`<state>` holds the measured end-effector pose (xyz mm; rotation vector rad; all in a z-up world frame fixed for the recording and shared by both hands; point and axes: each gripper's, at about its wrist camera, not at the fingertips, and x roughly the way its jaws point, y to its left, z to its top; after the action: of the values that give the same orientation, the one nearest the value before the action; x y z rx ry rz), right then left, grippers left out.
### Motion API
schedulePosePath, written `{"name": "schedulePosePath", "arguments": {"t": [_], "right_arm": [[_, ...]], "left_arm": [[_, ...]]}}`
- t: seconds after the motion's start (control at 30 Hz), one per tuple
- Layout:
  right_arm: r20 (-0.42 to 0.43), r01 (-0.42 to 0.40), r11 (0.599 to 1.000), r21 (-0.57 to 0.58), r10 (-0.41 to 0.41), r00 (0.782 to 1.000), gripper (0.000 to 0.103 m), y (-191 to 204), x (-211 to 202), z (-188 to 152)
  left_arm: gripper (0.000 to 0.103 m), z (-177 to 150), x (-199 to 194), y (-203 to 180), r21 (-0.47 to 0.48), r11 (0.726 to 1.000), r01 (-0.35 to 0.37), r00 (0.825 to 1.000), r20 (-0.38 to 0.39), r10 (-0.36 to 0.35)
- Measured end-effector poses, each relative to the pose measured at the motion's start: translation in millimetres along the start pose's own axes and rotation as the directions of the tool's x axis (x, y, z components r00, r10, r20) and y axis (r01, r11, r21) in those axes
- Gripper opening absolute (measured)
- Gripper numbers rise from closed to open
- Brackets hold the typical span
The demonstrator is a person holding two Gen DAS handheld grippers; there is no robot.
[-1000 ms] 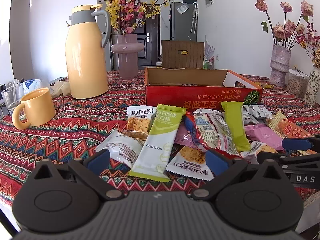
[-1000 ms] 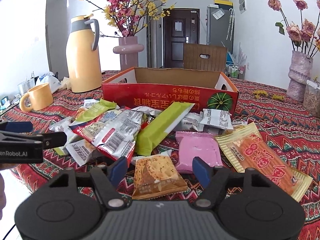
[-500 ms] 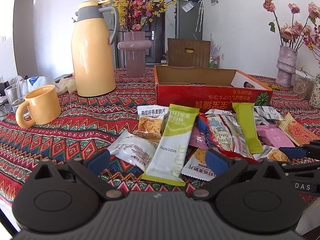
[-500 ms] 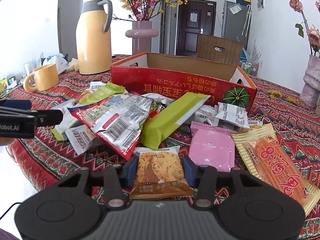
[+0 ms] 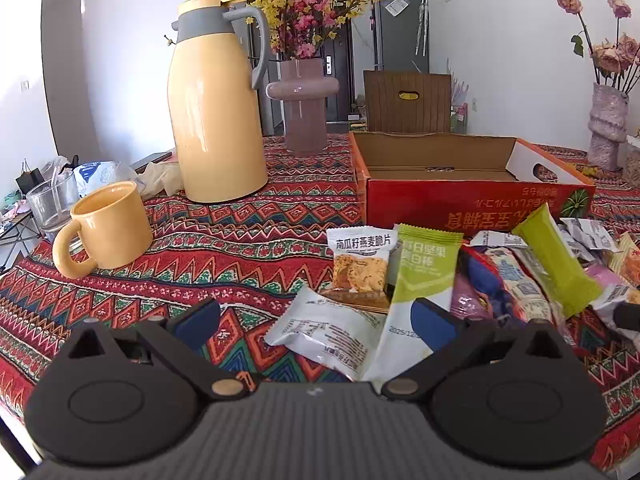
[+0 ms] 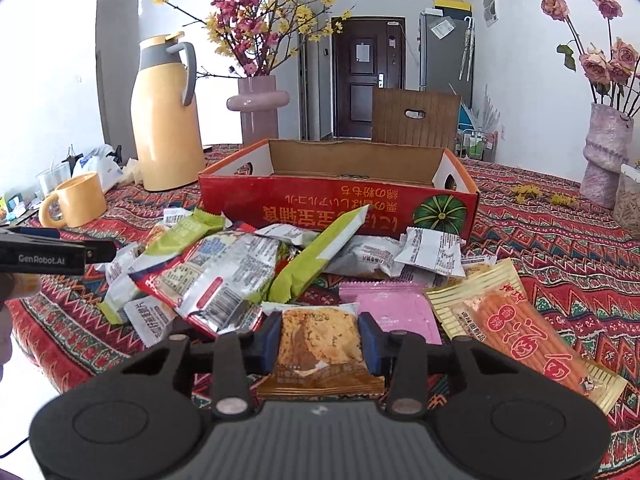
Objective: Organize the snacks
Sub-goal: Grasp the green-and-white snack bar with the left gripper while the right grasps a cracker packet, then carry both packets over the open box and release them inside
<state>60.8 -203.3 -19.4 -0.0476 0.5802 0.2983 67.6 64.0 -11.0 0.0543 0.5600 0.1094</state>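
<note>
A table covered in a red zigzag-patterned cloth (image 5: 248, 236) fills both views, in a bright white-walled room with a dark door (image 6: 362, 80) at the far end. At the far left of the table stands a clear glass (image 5: 50, 204), and just beside it a yellow mug (image 5: 108, 228) with its handle turned toward the near left. Beyond the mug rises a tall yellow thermos jug (image 5: 214, 108) with a grey handle, and to its right a mauve vase (image 5: 302, 108) of pink and yellow blossoms. The left gripper (image 5: 316, 322) hovers low over the near edge with its jaws spread wide, clasping nothing; a white packet (image 5: 332, 332) lies on the cloth between its fingers, untouched. Right of centre, a loose heap of snack packets (image 6: 240, 264) spreads across the cloth, near an open red cardboard box (image 6: 340, 204) whose inside looks bare; a brown slatted chair back (image 6: 416, 120) shows behind it. The right gripper (image 6: 319, 340) has just been closing and now pinches an oat crisp packet (image 6: 318, 344) at the near side of the heap, both blue pads pressed to its edges. Next to it lie a pink packet (image 6: 394, 312) and an orange stick-snack packet (image 6: 516, 324). At the far right stands a knobbly pale vase (image 6: 606, 156) of dried roses.
</note>
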Motion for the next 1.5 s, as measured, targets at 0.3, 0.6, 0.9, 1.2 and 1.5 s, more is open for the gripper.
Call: {"name": "schedulePosePath", "arguments": {"t": [0.3,0.6,0.9,1.2,1.5], "right_arm": [[0.034,0.027,0.999,0.036,-0.028,0.999,0.039,-11.6,-2.6,5.6],[0.06,0.066,0.996,0.064,-0.07,0.996,0.039,-25.2,-7.2,10.1],[0.058,0.071,0.996,0.062,-0.075,0.996,0.039,-33.0,-0.2,13.9],[0.052,0.07,0.996,0.063,-0.073,0.996,0.039,-37.3,4.0,15.6],[0.068,0.071,0.995,0.063,-0.075,0.995,0.039,-39.9,2.7,21.9]], "left_arm": [[0.103,4.4,14.6,-2.6,0.013,0.999,0.03,0.999,-0.038,-0.03],[0.103,8.7,26.1,-27.6,0.043,0.995,0.091,0.994,-0.067,-0.088],[0.084,6.6,39.1,-44.8,0.077,0.989,0.128,0.987,-0.107,-0.119],[0.041,3.9,46.6,-52.3,0.09,0.977,0.192,0.974,-0.136,-0.179],[0.037,7.3,37.0,-47.5,0.07,0.979,0.193,0.977,-0.107,-0.185]]}}
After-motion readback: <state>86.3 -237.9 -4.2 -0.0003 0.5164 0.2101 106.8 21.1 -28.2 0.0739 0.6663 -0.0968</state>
